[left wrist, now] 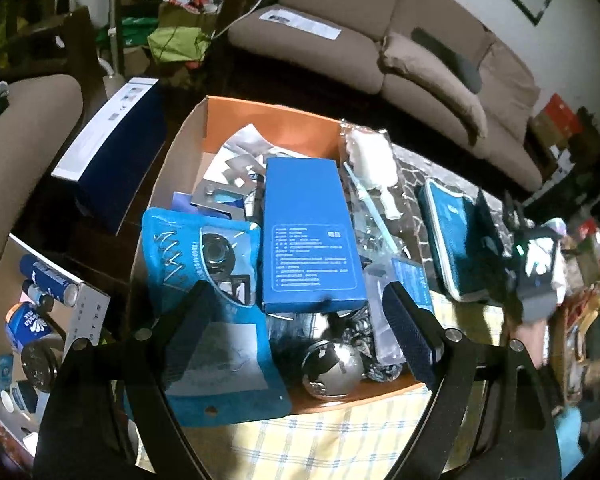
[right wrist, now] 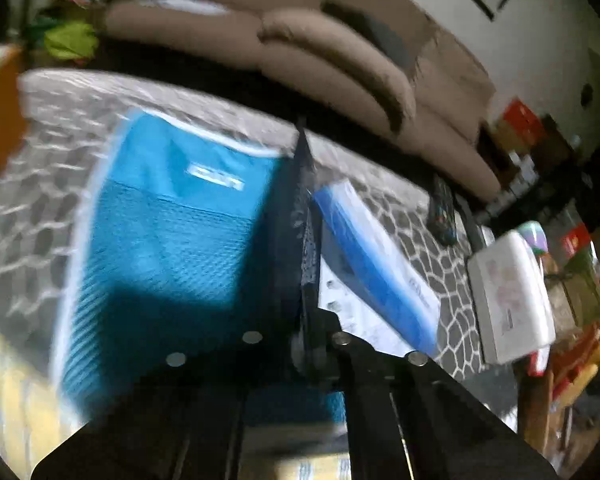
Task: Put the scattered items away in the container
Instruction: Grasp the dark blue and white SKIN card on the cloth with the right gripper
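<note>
My left gripper (left wrist: pixel 300 296) hangs open over the orange-lined cardboard box (left wrist: pixel 260 116), with nothing between its fingers. Inside the box lie a blue carton (left wrist: pixel 308 232), a blue packet (left wrist: pixel 196 264), a shiny steel ball (left wrist: pixel 332 368) and several other items. To the right of the box a teal pouch (left wrist: pixel 452 240) lies on the table. My right gripper (right wrist: pixel 303 136) is shut and empty, its closed fingers pointing down between the teal pouch (right wrist: pixel 172 220) and a blue-and-white box (right wrist: pixel 376 264). The right wrist view is blurred.
A remote (right wrist: pixel 442 212) and a white tissue pack (right wrist: pixel 512 300) lie further right on the patterned table cover. A dark blue box (left wrist: pixel 112 152) stands left of the container, and an open carton of bottles (left wrist: pixel 40 312) sits lower left. A brown sofa (left wrist: pixel 380 40) runs behind.
</note>
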